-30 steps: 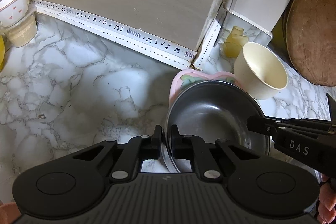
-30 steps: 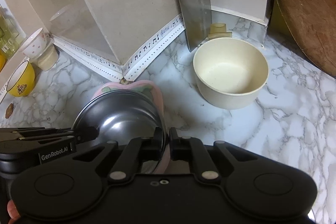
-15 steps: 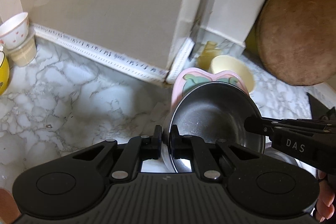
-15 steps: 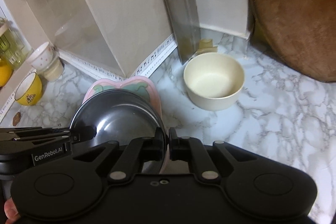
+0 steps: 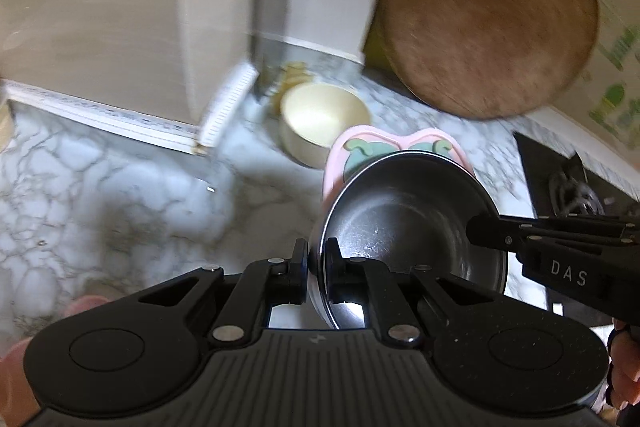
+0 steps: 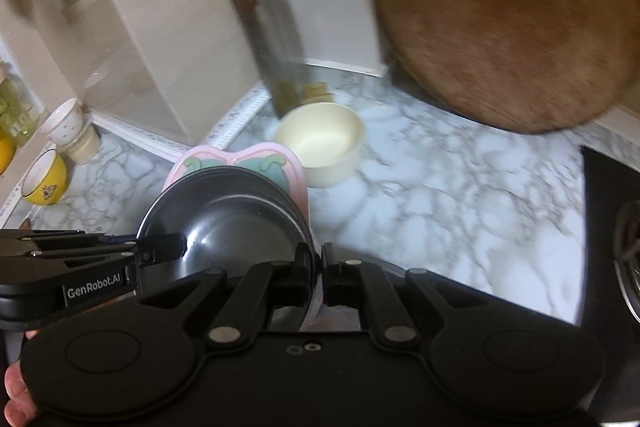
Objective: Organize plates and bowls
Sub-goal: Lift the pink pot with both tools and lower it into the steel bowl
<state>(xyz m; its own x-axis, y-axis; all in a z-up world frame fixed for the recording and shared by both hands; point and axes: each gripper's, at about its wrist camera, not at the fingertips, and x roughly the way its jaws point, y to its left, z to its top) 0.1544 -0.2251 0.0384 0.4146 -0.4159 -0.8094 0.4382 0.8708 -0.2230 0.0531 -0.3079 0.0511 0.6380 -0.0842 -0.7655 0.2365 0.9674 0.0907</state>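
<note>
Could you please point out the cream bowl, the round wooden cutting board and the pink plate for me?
cream bowl (image 6: pixel 320 137): right wrist view, on its inner floor.
round wooden cutting board (image 5: pixel 492 11): left wrist view, on the middle of its flat face.
pink plate (image 6: pixel 208 157): right wrist view, on its upper rim.

Dark steel bowl (image 5: pixel 412 223), pink-green plate (image 5: pixel 344 155), cream bowl (image 5: pixel 324 119).

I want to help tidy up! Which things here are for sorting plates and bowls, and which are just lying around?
For the job:
- steel bowl, gripped by the left tool and the right tool
- pink plate beneath it
- cream bowl

Just lying about:
- round wooden chopping board
- cleaver
- yellow cup
- stove
</note>
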